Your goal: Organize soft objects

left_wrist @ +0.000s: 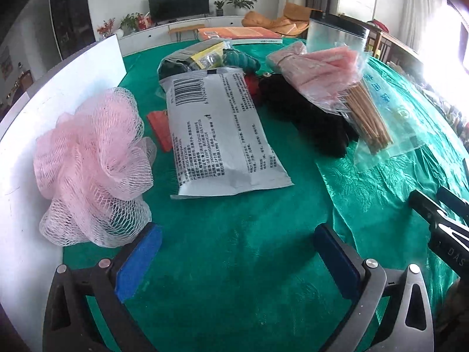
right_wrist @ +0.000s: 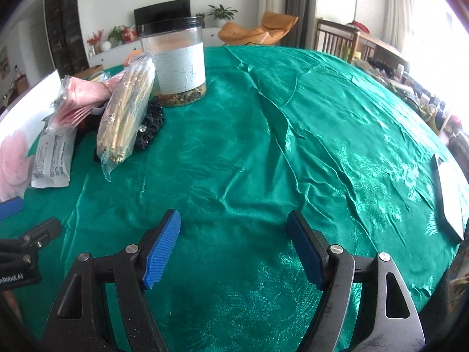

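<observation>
The left gripper (left_wrist: 237,252) hangs over the green satin-covered bench (left_wrist: 234,264) with its blue-padded jaws spread wide and nothing between them; the left pad sits just beside the pink mesh bath pouf (left_wrist: 93,164), apart from it or barely brushing its net, I cannot tell which. The pouf rests against a white upright board (left_wrist: 58,88) at the bench's left edge. Near it, toward the middle, lies a flat grey printed pouch with a barcode (left_wrist: 217,135), partly over a small red flat piece (left_wrist: 159,130). Behind the pouch is a heap: a dark teal knitted bundle (left_wrist: 246,60), a black fuzzy knitted item (left_wrist: 307,117), a clear bag of pink folded cloth (left_wrist: 316,70), and a clear plastic bag of wooden sticks (left_wrist: 369,117) leaning over the black item. A clear plastic jar with a black lid (right_wrist: 176,64) stands upright behind the heap, with an orange book (left_wrist: 237,33) lying further back. The right gripper (right_wrist: 234,249) hovers over bare green cloth well to the right of the heap, its jaws moderately wide and empty. A flat white panel with a dark rim (right_wrist: 451,199) lies at the bench's far right edge.
</observation>
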`<state>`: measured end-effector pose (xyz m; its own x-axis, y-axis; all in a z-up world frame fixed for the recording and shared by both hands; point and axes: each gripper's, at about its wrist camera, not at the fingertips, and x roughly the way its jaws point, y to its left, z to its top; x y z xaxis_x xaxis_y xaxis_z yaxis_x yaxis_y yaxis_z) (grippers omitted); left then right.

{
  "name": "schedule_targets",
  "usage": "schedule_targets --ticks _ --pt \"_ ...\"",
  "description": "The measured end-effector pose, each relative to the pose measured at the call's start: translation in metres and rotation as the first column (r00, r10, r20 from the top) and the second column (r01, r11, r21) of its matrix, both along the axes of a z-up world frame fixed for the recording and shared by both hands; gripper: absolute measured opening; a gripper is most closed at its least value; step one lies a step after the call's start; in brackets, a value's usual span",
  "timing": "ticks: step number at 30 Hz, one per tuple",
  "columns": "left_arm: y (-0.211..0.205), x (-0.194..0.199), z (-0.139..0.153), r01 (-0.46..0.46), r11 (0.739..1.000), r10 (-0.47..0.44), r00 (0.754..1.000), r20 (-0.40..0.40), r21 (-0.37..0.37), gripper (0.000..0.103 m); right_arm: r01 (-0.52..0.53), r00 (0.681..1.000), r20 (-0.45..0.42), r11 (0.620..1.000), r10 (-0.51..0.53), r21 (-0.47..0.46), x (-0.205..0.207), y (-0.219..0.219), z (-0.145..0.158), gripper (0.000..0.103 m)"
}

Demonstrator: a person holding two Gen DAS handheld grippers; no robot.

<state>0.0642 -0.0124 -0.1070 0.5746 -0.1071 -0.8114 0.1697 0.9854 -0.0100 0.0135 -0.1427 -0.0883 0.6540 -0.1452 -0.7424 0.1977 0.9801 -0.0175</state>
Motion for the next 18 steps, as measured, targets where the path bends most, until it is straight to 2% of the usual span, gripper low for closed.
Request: schedule_targets --ticks 5,18 --pt "-0.0008 0.0013 -0.0008 -0.002 1.0 0.002 1.0 0.006 0.0 0.103 -0.011 1.0 -0.001 1.0 0.011 0.008 -0.0025 0.0019 -0.0014 0.082" --pt "-0.0005 0.0014 -0.0007 -0.002 1.0 0.002 1.0 0.006 0.0 0.103 -0.012 1.0 -0.001 1.0 0.012 0.008 -0.0024 0.0019 -0.0013 0.082"
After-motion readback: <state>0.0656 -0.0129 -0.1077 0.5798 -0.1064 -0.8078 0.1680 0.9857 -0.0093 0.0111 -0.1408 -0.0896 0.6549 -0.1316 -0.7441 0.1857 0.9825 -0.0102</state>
